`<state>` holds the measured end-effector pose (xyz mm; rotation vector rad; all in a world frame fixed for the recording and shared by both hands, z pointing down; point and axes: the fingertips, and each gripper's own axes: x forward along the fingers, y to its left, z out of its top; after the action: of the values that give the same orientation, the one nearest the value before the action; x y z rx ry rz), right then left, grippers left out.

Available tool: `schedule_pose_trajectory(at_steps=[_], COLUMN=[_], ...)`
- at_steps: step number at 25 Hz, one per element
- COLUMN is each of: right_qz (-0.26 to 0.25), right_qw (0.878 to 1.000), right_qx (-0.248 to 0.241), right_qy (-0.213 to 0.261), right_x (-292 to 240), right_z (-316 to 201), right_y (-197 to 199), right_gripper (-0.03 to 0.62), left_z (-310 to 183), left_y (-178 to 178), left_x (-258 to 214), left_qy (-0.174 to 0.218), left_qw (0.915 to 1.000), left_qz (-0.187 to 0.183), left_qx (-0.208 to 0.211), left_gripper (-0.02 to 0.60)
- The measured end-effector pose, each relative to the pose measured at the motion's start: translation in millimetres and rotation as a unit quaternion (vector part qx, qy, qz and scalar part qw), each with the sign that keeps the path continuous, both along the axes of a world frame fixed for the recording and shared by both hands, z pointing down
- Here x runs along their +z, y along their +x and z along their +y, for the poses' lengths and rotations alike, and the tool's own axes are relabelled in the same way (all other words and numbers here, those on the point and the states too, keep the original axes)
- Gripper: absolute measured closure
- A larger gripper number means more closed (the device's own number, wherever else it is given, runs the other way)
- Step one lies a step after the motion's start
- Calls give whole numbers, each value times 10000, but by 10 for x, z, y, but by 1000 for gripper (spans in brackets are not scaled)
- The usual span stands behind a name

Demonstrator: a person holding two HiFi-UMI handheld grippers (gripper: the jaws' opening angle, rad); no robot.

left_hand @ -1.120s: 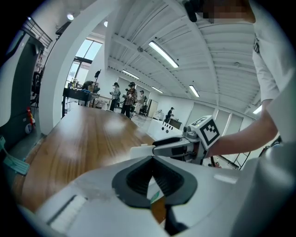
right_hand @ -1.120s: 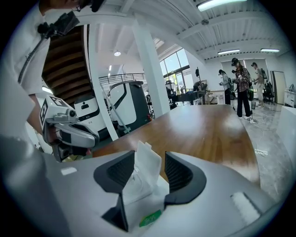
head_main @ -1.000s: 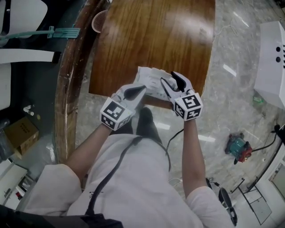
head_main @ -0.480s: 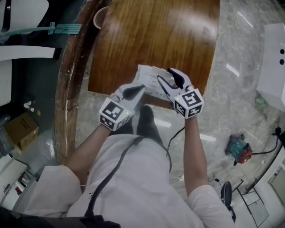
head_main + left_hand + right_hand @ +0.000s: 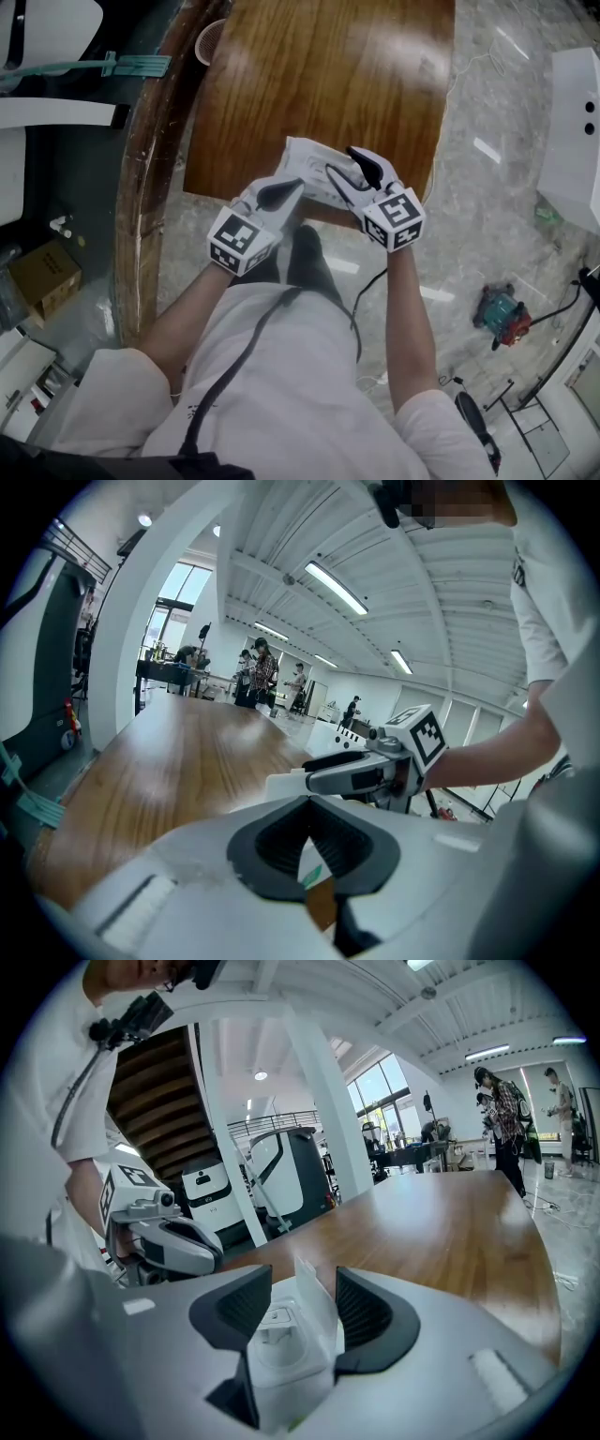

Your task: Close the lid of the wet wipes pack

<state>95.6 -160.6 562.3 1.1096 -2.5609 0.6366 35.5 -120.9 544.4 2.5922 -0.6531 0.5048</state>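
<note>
Risking the upright clear lid [image 5: 314,1302] slipping sideways from the right gripper [image 5: 352,172], gaping wide around it at the pack's 4 o'clock. Left gripper [image 5: 284,192] pinching the soft white wet wipes pack [image 5: 314,167] at 8 o'clock, hovering over the table [image 5: 319,75] edge.

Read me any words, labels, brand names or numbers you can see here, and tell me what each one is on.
No text can be read in any view.
Wet wipes pack: a green mark shows in the left gripper view, too blurred to read.
Marker cubes: only black-and-white square patterns, no letters or digits.
White machine: a small dark panel, too small to read.
</note>
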Motion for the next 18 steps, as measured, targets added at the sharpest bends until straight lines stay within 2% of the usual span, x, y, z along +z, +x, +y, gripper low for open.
schedule_pose_trajectory(at_steps=[18], right_qz=[30], right_qw=[9999], right_qx=[-163], right_qy=[10], right_x=[-20], right_z=[200], right_y=[-92], right_gripper=[385], left_z=[178], left_y=[-72], left_x=[-68], left_qy=[84], left_qw=[9999], left_qz=[-16], left_qx=[-82], left_gripper=[578])
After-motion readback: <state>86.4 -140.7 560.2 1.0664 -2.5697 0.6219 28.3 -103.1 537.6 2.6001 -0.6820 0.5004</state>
